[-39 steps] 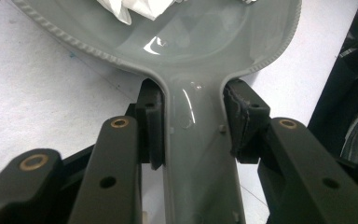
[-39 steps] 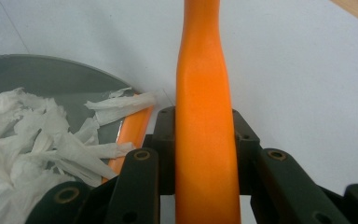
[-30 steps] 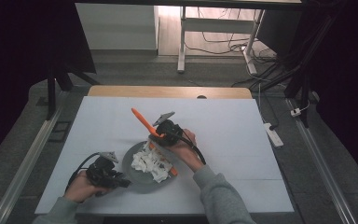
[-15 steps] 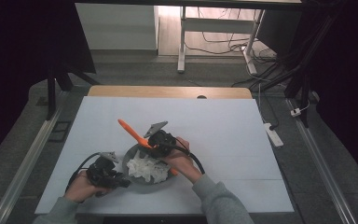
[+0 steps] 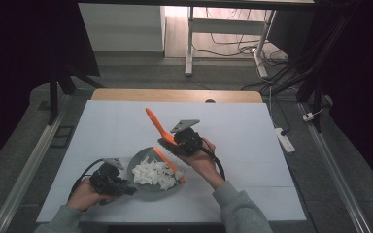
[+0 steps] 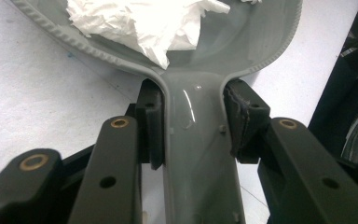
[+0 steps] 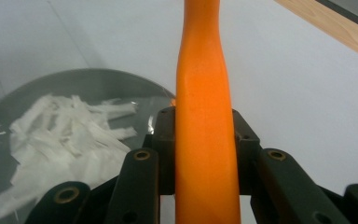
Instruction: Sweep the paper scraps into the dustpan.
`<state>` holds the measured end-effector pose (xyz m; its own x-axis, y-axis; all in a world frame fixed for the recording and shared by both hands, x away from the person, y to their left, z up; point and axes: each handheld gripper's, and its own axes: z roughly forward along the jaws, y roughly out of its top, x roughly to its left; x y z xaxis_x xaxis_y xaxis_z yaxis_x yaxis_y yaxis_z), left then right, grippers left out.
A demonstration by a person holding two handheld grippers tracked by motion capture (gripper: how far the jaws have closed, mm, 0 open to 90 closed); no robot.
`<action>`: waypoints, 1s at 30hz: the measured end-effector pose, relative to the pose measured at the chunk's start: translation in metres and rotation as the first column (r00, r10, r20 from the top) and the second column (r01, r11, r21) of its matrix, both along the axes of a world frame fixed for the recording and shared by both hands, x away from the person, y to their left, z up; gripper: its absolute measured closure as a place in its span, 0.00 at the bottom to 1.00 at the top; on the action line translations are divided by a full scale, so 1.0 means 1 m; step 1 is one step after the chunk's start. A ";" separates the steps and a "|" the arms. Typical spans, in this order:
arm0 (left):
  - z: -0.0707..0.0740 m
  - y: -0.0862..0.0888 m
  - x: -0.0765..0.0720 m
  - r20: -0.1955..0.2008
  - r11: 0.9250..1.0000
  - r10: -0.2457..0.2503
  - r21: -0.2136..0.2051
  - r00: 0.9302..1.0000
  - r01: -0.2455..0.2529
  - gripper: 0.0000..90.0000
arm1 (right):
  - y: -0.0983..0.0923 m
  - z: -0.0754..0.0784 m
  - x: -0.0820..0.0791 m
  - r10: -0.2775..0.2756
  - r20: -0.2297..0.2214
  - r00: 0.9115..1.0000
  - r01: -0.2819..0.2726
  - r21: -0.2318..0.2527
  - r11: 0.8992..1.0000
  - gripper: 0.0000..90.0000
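High view: one grey dustpan (image 5: 145,167) sits on the white tabletop (image 5: 252,145), near the person's edge. One heap of white paper scraps (image 5: 153,174) lies inside the dustpan; separate pieces too many and too small to count. Left gripper (image 5: 121,188) is at the dustpan's left side, on its handle. Right gripper (image 5: 172,144) is just above the dustpan's far right rim and carries one orange brush (image 5: 161,136): its handle slants up and away from the dustpan, its orange head reaches down over the dustpan's right rim.

Left gripper view: fingers (image 6: 150,122) clamped on the dustpan's handle neck, one on each side, both touching. Scraps sit in the dustpan bowl just beyond the neck. The right finger's pad looks frayed.

Right gripper view: fingers (image 7: 165,140) clamped on the orange brush handle, which rises straight up between them. Dustpan and scraps lie to its left, below.

Risks (judgement): the brush head sweeping too hard could flick light scraps over the dustpan rim onto the tabletop. Smooth tapered handle may rotate or slide in the fingers. Worn pad may let the dustpan twist if the brush pushes against it.

Count: 1 dustpan, 1 brush, 1 scrap heap, 2 grippers
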<state>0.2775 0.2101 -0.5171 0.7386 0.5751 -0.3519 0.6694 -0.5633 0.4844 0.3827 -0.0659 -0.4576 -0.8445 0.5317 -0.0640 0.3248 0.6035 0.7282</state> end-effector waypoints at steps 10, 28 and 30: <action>0.000 0.000 0.000 0.000 1.000 0.002 0.000 1.000 -0.002 0.68 | -0.034 -0.021 0.006 -0.106 -0.055 0.993 0.102 -0.059 0.993 0.78; 0.000 -0.001 -0.001 0.001 1.000 0.002 0.000 1.000 -0.002 0.68 | -0.003 -0.031 -0.016 -0.059 -0.103 0.993 0.053 -0.065 0.997 0.78; 0.000 -0.001 -0.001 0.001 1.000 0.003 0.000 1.000 -0.003 0.68 | 0.001 -0.031 -0.017 -0.058 -0.115 0.992 0.052 -0.052 0.997 0.78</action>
<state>0.2768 0.2094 -0.5172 0.7375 0.5769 -0.3509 0.6702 -0.5616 0.4853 0.3656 -0.0647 -0.4890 -0.8174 0.5760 0.0060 0.4391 0.6163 0.6538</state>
